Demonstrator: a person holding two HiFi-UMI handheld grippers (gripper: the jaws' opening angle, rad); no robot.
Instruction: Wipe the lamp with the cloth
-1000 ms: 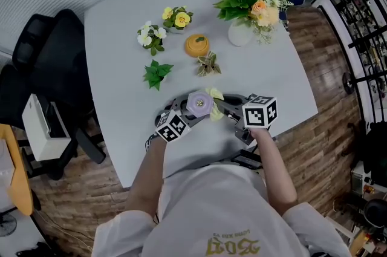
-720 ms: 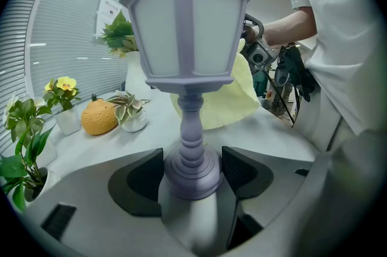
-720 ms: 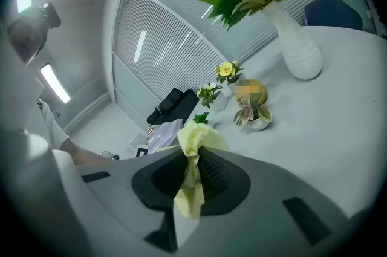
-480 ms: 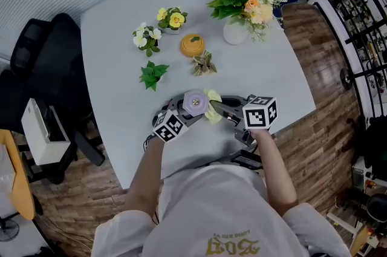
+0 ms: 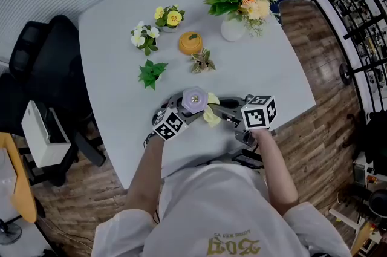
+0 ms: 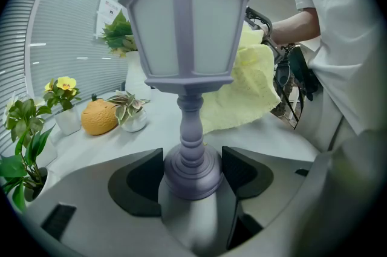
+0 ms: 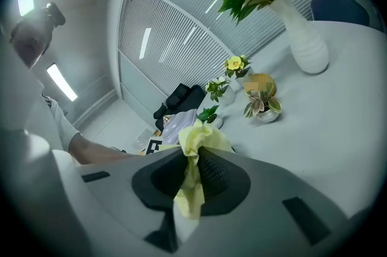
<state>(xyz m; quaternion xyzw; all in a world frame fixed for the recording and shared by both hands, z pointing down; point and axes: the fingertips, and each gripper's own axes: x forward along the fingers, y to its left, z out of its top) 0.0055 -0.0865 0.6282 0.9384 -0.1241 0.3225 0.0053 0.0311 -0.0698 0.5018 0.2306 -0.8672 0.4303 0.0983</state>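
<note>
My left gripper (image 6: 192, 172) has its fingers (image 6: 138, 180) clamped on the lamp (image 6: 188, 38) base, on my side of the orange ornament (image 5: 191, 43). My right gripper (image 7: 192, 183) pinches the limp yellow cloth (image 7: 198, 139) just beside the shade. The lamp looks light and top-heavy, so I judge the base the safest hold.

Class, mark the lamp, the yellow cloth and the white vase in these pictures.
lamp (image 6: 181, 26): left gripper view, on its lantern shade.
yellow cloth (image 6: 242, 91): left gripper view, on the hanging fold.
white vase (image 7: 306, 41): right gripper view, on its body.
</note>
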